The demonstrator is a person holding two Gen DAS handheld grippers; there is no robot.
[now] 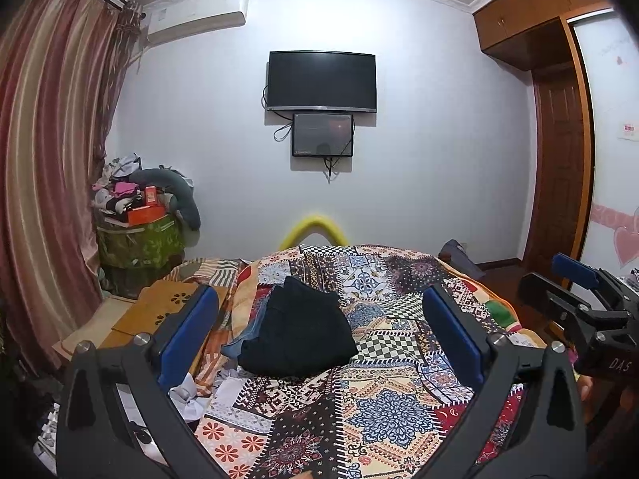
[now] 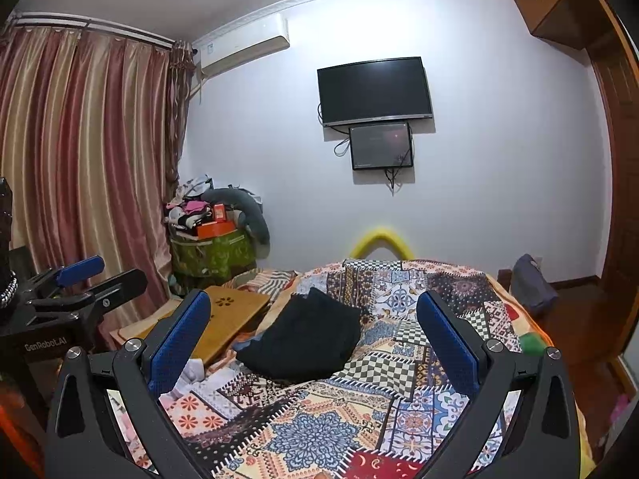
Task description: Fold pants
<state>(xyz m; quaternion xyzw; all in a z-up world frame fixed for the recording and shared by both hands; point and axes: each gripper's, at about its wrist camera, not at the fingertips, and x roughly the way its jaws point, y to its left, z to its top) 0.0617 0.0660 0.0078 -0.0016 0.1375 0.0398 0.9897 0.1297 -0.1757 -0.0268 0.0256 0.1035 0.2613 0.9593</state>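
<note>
Dark fabric lies ahead of us: the pants (image 1: pixel 297 329) rest as a folded, slightly humped bundle on the patchwork quilt (image 1: pixel 383 407), toward the left half of the bed. A strip of blue cloth (image 1: pixel 243 339) shows from under their left edge, and white crumpled cloth (image 1: pixel 191 395) lies near the left border of the quilt.

Our left gripper (image 1: pixel 319 327) is held above the quilt with its jaws spread wide, and nothing is between the blue pads (image 1: pixel 187 331). In its view the pants sit between the two fingers, but farther away, not touching them. Our right gripper (image 2: pixel 313 331) is also wide open and holds nothing; it hangs to the right of the left one, well apart from the pants.

Between the grippers and the bundle the quilt is flat. On the left side of the bed a wooden board (image 2: pixel 227 319) lies close to the pants. The right edge of the quilt drops toward a wooden floor (image 2: pixel 575 331). Behind the far edge we see a yellow curved piece (image 1: pixel 313 227) against the wall.
</note>
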